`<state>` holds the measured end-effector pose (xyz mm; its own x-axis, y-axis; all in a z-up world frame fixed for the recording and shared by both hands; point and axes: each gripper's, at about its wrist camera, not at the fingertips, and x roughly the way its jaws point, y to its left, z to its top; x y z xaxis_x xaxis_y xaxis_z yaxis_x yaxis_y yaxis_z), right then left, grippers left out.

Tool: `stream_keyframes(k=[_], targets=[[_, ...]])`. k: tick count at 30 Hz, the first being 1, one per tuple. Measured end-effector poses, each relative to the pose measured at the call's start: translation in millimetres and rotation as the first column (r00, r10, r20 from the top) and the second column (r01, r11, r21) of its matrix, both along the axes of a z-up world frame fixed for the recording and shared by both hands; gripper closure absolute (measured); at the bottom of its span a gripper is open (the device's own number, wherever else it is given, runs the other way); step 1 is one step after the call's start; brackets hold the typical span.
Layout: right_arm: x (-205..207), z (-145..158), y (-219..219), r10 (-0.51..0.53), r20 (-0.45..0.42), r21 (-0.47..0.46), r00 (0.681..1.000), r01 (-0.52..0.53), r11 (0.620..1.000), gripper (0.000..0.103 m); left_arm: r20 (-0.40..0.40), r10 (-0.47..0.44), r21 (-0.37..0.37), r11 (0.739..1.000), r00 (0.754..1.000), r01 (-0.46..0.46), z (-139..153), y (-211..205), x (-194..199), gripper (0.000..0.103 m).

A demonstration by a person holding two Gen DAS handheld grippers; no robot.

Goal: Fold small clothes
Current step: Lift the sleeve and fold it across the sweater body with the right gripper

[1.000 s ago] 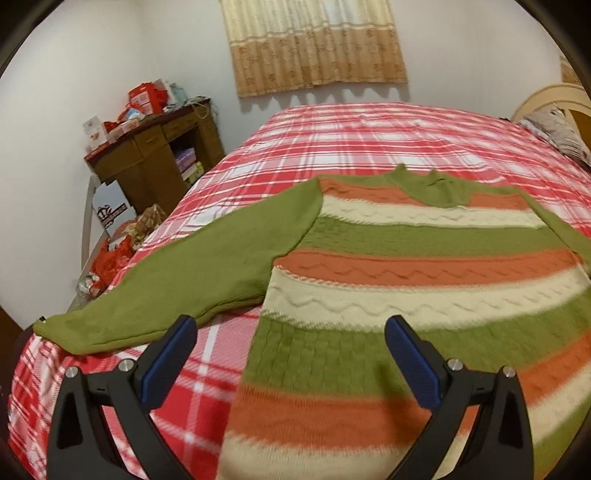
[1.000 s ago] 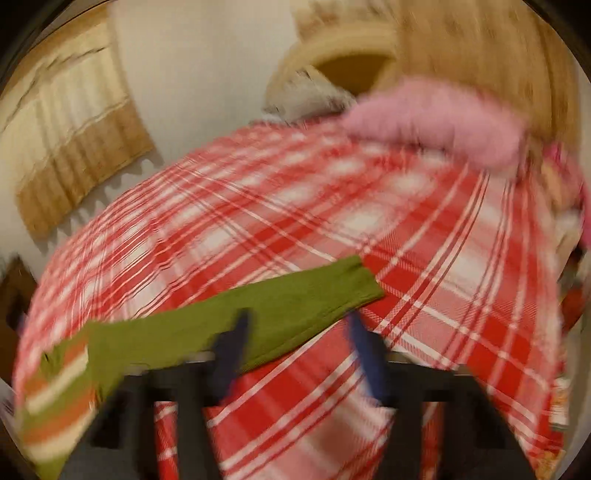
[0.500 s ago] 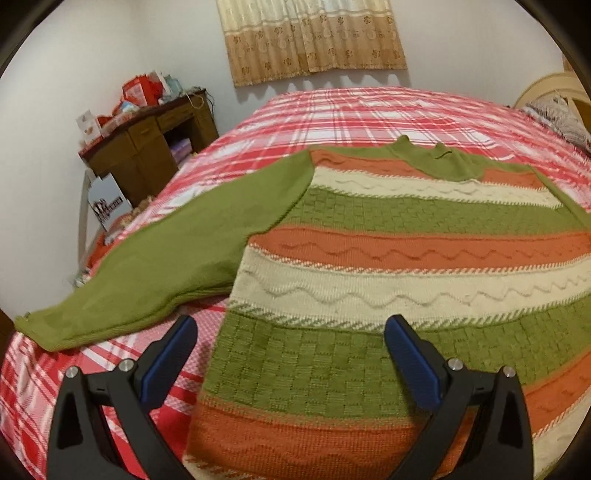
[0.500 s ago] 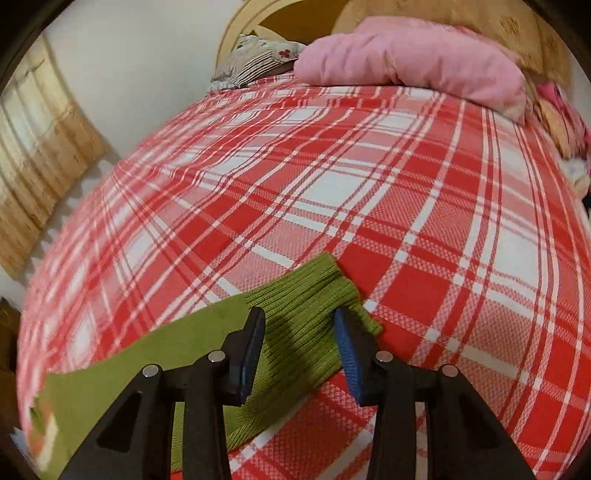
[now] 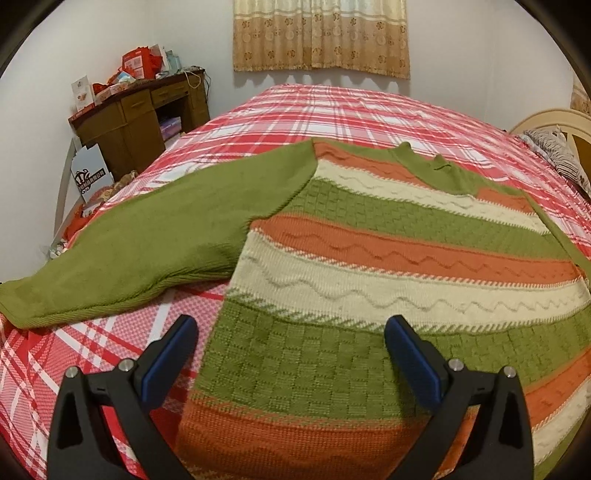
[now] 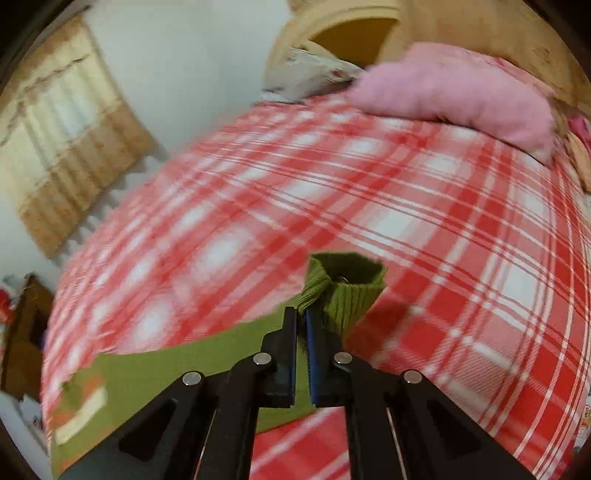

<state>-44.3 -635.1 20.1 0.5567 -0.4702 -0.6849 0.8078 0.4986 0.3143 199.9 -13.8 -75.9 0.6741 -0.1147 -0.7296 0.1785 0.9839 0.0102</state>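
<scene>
Left wrist view, surface: a bed (image 5: 369, 110) covered in a red and white plaid sheet is seen, filling most of the frame.
Left wrist view, garment: a striped knit sweater (image 5: 388, 266) in green, orange and cream is laid flat on the bed, neckline toward the far side.
Left wrist view, sleeve: one plain green sleeve (image 5: 147, 243) is stretched out to the left, its cuff reaching the bed's left edge.
Left wrist view, claw: the left claw (image 5: 291, 354) is held above the sweater's lower body with its blue-padded fingers wide apart, nothing between them.
Left wrist view, room: a brown wooden counter (image 5: 140, 122) piled with red boxes is set against the wall at left; a beige curtain (image 5: 321, 37) is hung behind the bed.
Left wrist view, open room: bare plaid sheet is shown beyond the neckline and beneath the sleeve.
Right wrist view, claw: the right claw (image 6: 302, 321) is clamped on the ribbed green cuff (image 6: 343, 295) of the other sleeve, which is lifted and bunched above the sheet.
Right wrist view, surface: blurred plaid sheet is spread widely ahead and to the right.
Right wrist view, room: a pink pillow (image 6: 454, 96) is lying at the far end by a pale headboard (image 6: 332, 26).
</scene>
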Motion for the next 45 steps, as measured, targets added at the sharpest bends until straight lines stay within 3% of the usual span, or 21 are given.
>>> stream_keyframes(k=[6,9,12,16,23,29,32,34,36,39,42,45], targets=[[58,58,102,0.227,0.054,-0.067,0.972,-0.223,0.972,0.099,0.006,0.002,-0.012,1.000,1.000,-0.002,0,3,-1,0.000],[100,73,163,0.355,0.066,-0.087,0.933,-0.349,0.933,0.099,0.009,0.004,-0.024,1.000,1.000,-0.004,1,6,-1,0.000],[150,76,224,0.489,0.096,-0.068,0.867,-0.484,0.872,0.099,0.013,0.006,-0.046,0.999,1.000,-0.005,1,9,-1,0.000],[219,57,306,0.628,0.126,-0.049,0.768,-0.628,0.777,0.099,0.016,0.008,-0.076,0.997,1.000,-0.007,3,13,0,0.000],[304,-21,409,0.774,0.139,0.077,0.618,-0.786,0.613,0.099,0.024,0.005,-0.109,0.994,1.000,-0.003,3,17,1,0.000],[344,-70,442,0.854,0.178,0.205,0.489,-0.867,0.454,0.096,0.029,0.004,-0.125,0.992,1.000,-0.001,3,19,2,0.000],[348,-80,446,0.864,0.233,0.263,0.446,-0.884,0.385,0.096,0.030,0.004,-0.130,0.992,1.000,0.000,2,21,2,0.000],[344,-77,447,0.866,0.291,0.255,0.407,-0.906,0.339,0.096,0.030,0.004,-0.127,0.992,1.000,0.000,2,20,2,0.000],[335,-65,449,0.876,0.308,0.194,0.370,-0.926,0.323,0.096,0.030,0.004,-0.122,0.993,1.000,-0.001,2,19,1,0.000],[316,-50,438,0.879,0.291,0.144,0.377,-0.926,0.350,0.096,0.029,0.005,-0.115,0.993,1.000,-0.002,1,18,1,0.000],[282,-43,404,0.862,0.195,0.082,0.468,-0.883,0.461,0.096,0.028,0.007,-0.108,0.994,1.000,-0.004,1,18,1,0.000],[238,-44,356,0.787,0.104,0.016,0.608,-0.792,0.610,0.096,0.029,0.008,-0.103,0.995,1.000,-0.005,1,17,1,0.000]])
